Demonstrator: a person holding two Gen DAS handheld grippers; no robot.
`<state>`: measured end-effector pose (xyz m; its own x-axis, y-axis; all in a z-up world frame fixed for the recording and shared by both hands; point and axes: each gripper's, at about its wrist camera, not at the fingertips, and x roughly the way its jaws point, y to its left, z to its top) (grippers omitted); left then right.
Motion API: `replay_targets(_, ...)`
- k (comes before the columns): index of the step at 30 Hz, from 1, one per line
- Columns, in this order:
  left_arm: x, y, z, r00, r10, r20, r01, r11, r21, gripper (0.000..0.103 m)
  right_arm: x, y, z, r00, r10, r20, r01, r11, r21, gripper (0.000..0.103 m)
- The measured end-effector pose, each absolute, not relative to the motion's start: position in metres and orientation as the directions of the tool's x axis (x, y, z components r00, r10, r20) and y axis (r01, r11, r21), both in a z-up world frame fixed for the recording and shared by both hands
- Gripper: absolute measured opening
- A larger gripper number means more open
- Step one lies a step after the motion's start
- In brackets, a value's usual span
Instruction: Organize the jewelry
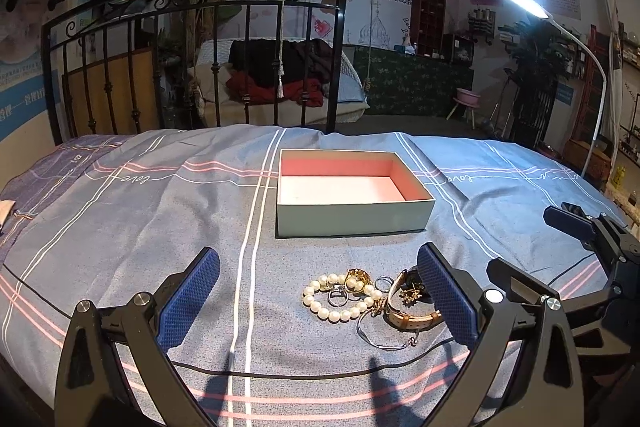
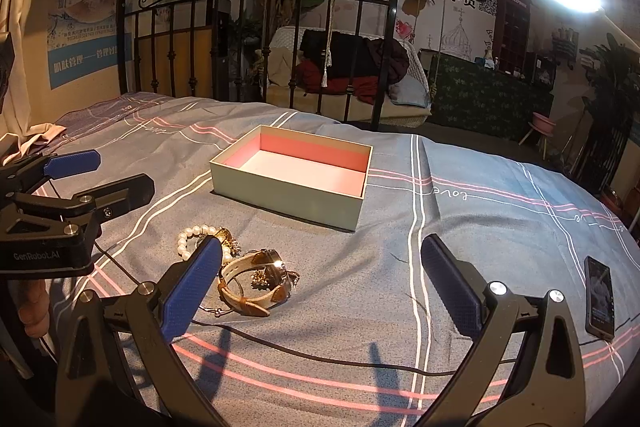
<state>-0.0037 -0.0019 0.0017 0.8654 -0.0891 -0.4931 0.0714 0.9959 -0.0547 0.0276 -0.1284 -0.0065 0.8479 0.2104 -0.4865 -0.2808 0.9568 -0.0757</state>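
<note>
- You are holding both grippers with jaws spread wide and nothing in them: the left gripper (image 1: 318,301) and the right gripper (image 2: 322,287).
- The jewelry pile (image 1: 372,297) is lying on the bed (image 1: 140,227), just inside the left gripper's right finger (image 1: 446,301) and near its tips.
- In the right wrist view the pile (image 2: 244,275) is sitting beside the right gripper's left finger (image 2: 192,291), off centre, so the left gripper looks better lined up.
- The watch (image 2: 256,285), the longest piece, is curling on its side with its strap running roughly across the jaws.
- The open box (image 1: 352,193) is waiting straight beyond the pile, apart from it, and looks empty.
- The bedcover is soft and creased; a dark cable (image 2: 320,355) is crossing it, and a phone (image 2: 599,297) is lying to the right.
</note>
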Motion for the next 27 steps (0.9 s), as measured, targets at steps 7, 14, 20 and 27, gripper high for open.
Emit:
replay_targets(7,-0.001,0.004,0.000,0.861,-0.093,-0.501,0.066,0.995,-0.071,0.097,0.027,-0.129,-0.006,0.848,0.212,-0.485,-0.282,0.957,-0.075,0.098)
replay_targets(14,-0.001,0.007,0.000,0.865,-0.109,-0.489,0.078,0.993,-0.084,0.097,0.028,-0.130,-0.005,0.845,0.212,-0.490,-0.281,0.957,-0.070,0.098)
replay_targets(20,0.001,0.005,-0.002,0.857,-0.116,-0.503,0.091,0.993,-0.075,0.097,0.031,-0.130,-0.006,0.842,0.211,-0.497,-0.280,0.957,-0.069,0.098)
replay_targets(27,0.007,0.007,-0.008,0.838,-0.112,-0.533,0.087,0.994,-0.072,0.097,0.036,-0.130,-0.008,0.836,0.206,-0.508,-0.273,0.960,-0.062,0.098)
